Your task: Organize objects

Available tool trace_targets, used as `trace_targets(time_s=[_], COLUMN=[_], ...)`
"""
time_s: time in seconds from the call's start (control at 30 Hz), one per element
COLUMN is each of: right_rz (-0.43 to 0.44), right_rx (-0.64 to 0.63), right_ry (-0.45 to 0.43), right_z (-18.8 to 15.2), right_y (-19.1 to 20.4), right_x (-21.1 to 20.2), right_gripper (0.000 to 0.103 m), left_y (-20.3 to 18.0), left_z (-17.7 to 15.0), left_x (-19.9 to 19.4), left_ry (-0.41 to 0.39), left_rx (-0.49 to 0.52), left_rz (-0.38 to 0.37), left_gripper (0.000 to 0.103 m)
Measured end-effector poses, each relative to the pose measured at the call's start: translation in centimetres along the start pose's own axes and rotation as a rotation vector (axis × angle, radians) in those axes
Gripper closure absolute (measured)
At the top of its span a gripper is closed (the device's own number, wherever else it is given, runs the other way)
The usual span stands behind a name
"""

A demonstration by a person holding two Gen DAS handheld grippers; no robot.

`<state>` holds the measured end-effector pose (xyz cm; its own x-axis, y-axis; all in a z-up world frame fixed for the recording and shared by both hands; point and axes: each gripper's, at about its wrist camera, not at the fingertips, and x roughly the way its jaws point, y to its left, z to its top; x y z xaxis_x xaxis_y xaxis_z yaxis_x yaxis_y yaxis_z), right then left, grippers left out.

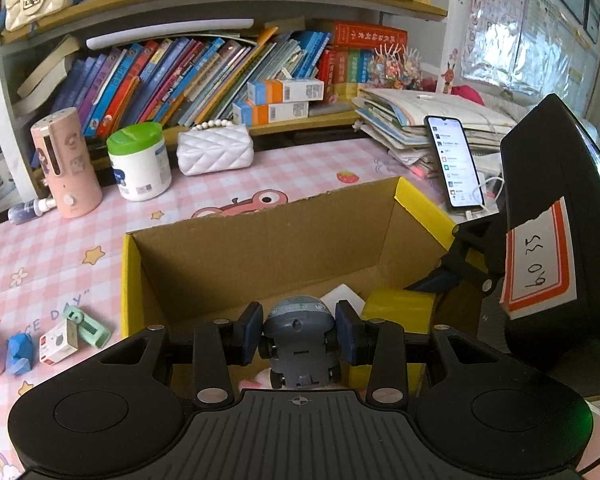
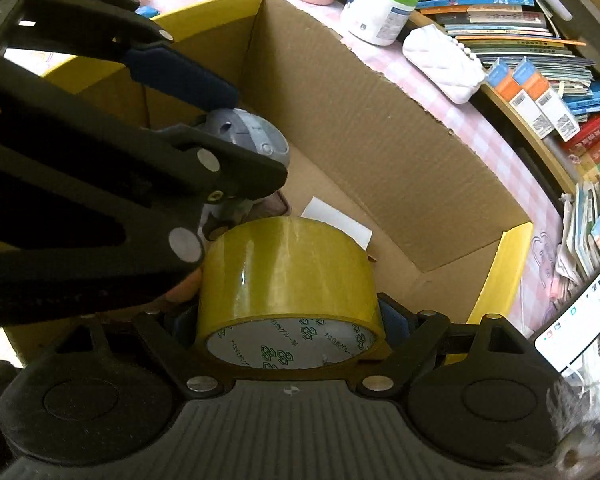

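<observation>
An open cardboard box (image 1: 260,248) with yellow outer sides stands on the pink checked desk mat. My left gripper (image 1: 299,334) is shut on a grey toy car (image 1: 298,320), held nose-down just inside the box's near edge. In the right wrist view my right gripper (image 2: 288,320) is shut on a roll of yellow tape (image 2: 288,272), low inside the box (image 2: 380,140). The left gripper's fingers (image 2: 180,76) and the car (image 2: 256,136) are right beside the tape there. The tape (image 1: 396,308) also shows in the left wrist view, right of the car. A white card (image 2: 336,220) lies on the box floor.
Behind the box stand a pink humidifier (image 1: 66,160), a white tub with a green lid (image 1: 140,164) and a white quilted purse (image 1: 214,150). A lit phone (image 1: 454,160) leans on a paper stack at right. Small toys (image 1: 60,340) lie left of the box. Bookshelves line the back.
</observation>
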<state>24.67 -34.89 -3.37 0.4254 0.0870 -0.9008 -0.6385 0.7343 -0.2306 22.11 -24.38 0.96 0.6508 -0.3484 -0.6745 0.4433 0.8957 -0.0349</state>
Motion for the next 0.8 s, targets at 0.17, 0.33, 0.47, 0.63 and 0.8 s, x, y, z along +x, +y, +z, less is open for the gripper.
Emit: trace_targets(time_s=[0.17,0.33,0.47,0.63,0.8], right_rz=[-0.003,-0.007,-0.023,-0.08,-0.169], right_rx=[0.009,0.045,0.086,0.169,0.336], right_ry=[-0.007,-0.03,-0.07,-0.166,-0.296], right_z=[0.0,-0.1,-0.2,-0.4,-1.6], right_y=[0.0,-0.4,-0.7,-1.0,-1.2], right_x=[-0.2,-0.8,-1.9,-4.8,-8.6], right_gripper=[0.016,0.015,0.015,0.015,0.015], left_y=[-0.1,-0.4,-0.5,-0.3,0.4], left_z=[0.0,0.1,0.1,0.2,-0.2], left_x=[-0.1,-1.0,-2.5,-5.4,-8.6], left_ry=[-0.019,-0.057,-0.102,-0.19,-0.276], left_rx=[-0.001,0.026,0.033,0.017,-0.022], left_rz=[-0.003,-0.001,0.01,0.032,0.055], left_gripper=[0.063,0.044,0.037,0.025,0.015])
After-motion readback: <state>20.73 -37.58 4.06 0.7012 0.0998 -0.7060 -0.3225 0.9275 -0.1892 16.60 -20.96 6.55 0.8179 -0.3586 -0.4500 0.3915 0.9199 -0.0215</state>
